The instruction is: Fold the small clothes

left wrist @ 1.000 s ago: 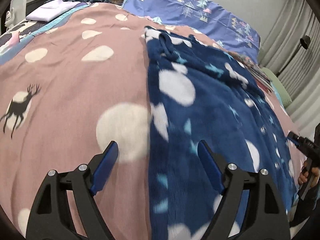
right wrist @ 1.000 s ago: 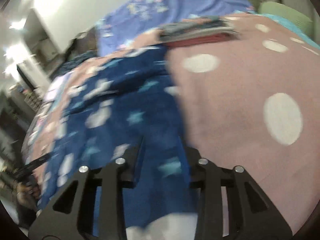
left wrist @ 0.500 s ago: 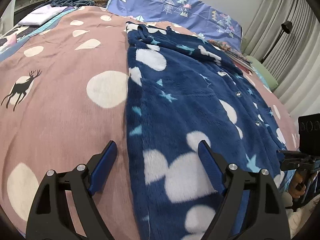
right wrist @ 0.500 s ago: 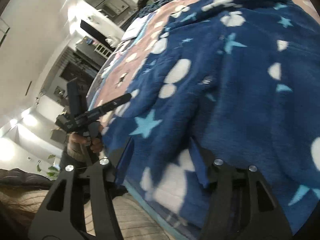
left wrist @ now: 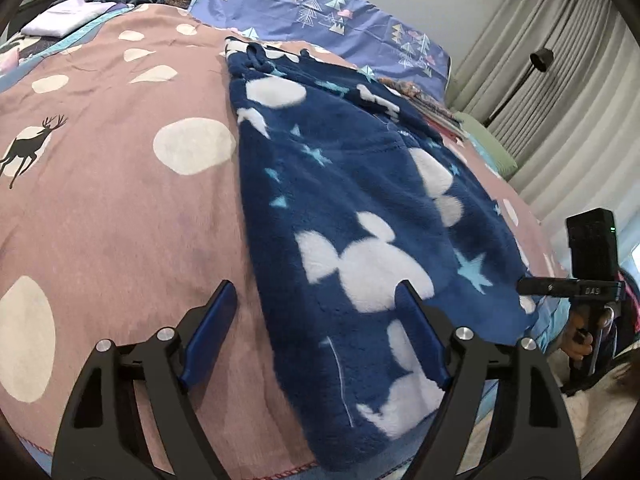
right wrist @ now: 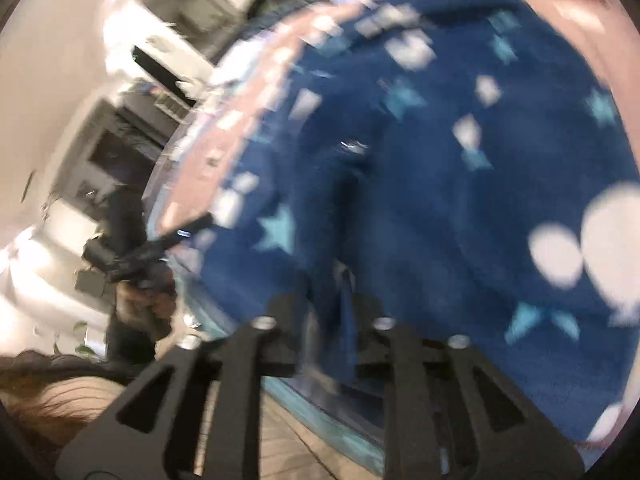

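A dark blue fleece garment [left wrist: 360, 208] with white mouse-head shapes and pale stars lies flat on the pink spotted bedspread [left wrist: 120, 208]. My left gripper [left wrist: 316, 308] hovers low over its near left edge. The jaws stand wide and are closing a little, with that edge between them, and the pads do not touch the fabric. In the right wrist view, which is blurred, my right gripper [right wrist: 340, 300] is closing narrowly on a raised fold of the garment [right wrist: 420, 184] at its near right corner. The right gripper [left wrist: 532, 286] also shows from the side, held in a hand.
The bed's near edge runs just under both grippers. A purple tree-print pillow [left wrist: 320, 4] lies at the head. A folded lilac cloth [left wrist: 60, 20] sits far left and a stack of folded clothes [left wrist: 432, 104] far right. Curtains [left wrist: 568, 92] and a lamp [left wrist: 540, 58] stand beyond.
Both grippers have swung toward the garment's near hem. The right jaws, wide half a second ago, have narrowed onto a fold of the fleece. The left jaws have narrowed slightly.
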### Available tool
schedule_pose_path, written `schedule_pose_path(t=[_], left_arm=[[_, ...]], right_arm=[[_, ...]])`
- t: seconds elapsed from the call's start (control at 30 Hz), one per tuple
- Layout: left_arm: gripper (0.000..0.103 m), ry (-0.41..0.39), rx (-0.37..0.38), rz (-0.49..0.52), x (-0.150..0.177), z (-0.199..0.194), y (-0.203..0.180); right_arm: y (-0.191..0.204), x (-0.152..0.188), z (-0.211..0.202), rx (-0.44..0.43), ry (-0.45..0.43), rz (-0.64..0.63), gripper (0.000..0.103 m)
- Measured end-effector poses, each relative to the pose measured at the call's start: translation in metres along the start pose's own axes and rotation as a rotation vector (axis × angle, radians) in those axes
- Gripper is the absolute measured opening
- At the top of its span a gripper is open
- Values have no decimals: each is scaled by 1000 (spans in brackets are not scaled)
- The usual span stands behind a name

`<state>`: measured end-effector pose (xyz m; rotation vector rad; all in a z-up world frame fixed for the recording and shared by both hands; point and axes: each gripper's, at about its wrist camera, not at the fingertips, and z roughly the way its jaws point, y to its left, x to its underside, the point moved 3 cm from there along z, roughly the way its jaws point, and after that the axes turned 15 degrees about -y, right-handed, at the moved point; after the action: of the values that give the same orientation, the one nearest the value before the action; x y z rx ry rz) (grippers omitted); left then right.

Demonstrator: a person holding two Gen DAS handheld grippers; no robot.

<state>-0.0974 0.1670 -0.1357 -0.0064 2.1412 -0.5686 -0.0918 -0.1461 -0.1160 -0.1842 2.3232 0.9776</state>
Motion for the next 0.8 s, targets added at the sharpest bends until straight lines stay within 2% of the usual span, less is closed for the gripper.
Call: schedule_pose_path(t=[0.03, 0.1, 0.17, 0.27, 0.33, 0.43, 0.5, 0.57, 0.67, 0.7, 0.73, 0.8], left_arm=[[74, 2, -3, 4, 1, -1, -1], [58, 14, 15, -9, 6, -5, -3], [48, 25, 33, -19, 11, -9, -4], [43, 36, 40, -14, 12, -12, -8], [43, 45, 56, -20, 14, -14, -11], [48, 67, 89, -42, 17, -11, -15], [59, 73, 117, -59, 16, -4, -16], [61, 72, 132, -74, 14, 1, -16], [61, 72, 147, -101, 9, 10, -16], [61, 69, 149, -118, 7, 12, -15], [59, 66, 146, -132, 6, 13, -16], [18, 66, 135, -137, 4, 15, -18]], right_arm=[[-3, 0, -3, -8, -10, 24, 28], [-12, -4, -31, 6, -101, 44, 30], [-28, -12, -66, 102, -219, 47, 41], [-68, -15, -110, 258, -316, 147, 43], [-92, -9, -122, 291, -327, 226, 43], [-107, 5, -108, 219, -253, 307, 44], [-104, 8, -94, 176, -251, 293, 53], [-95, 1, -82, 121, -253, 283, 62], [-96, -12, -73, 53, -223, 249, 64], [-96, -16, -68, 38, -216, 255, 64], [-96, -16, -67, 34, -218, 261, 59], [-93, -23, -65, -7, -210, 260, 24]])
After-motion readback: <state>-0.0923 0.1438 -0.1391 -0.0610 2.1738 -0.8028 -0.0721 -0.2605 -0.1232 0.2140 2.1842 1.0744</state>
